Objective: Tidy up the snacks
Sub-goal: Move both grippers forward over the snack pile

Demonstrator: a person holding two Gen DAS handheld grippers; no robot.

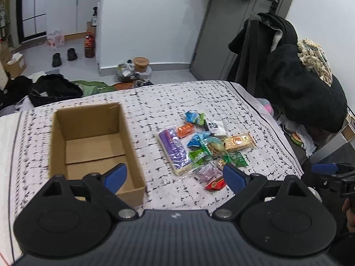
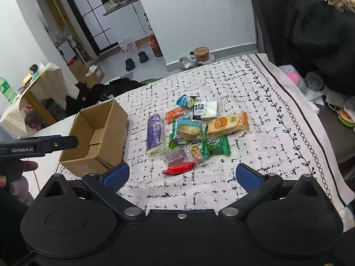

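Note:
A heap of wrapped snacks [image 1: 199, 146] [image 2: 193, 130] lies on the patterned tablecloth [image 1: 155, 102] [image 2: 255, 110]: a long purple pack [image 1: 174, 149] [image 2: 154, 133], an orange cracker pack [image 1: 239, 142] [image 2: 227, 123], green packs and a red one [image 2: 178, 168]. Left of the heap stands an empty open cardboard box [image 1: 88, 146] [image 2: 97, 137]. My left gripper [image 1: 175, 178] hovers open over the near edge, between box and heap, nothing in it. My right gripper [image 2: 183, 176] is open too, just short of the red pack, empty.
The cloth's far edge drops to a floor strewn with bags [image 1: 55, 88], slippers [image 1: 64, 56] and jars [image 1: 142, 64]. A chair piled with dark coats [image 1: 288, 77] stands at the right. The left gripper's body [image 2: 40, 147] and a hand show beside the box.

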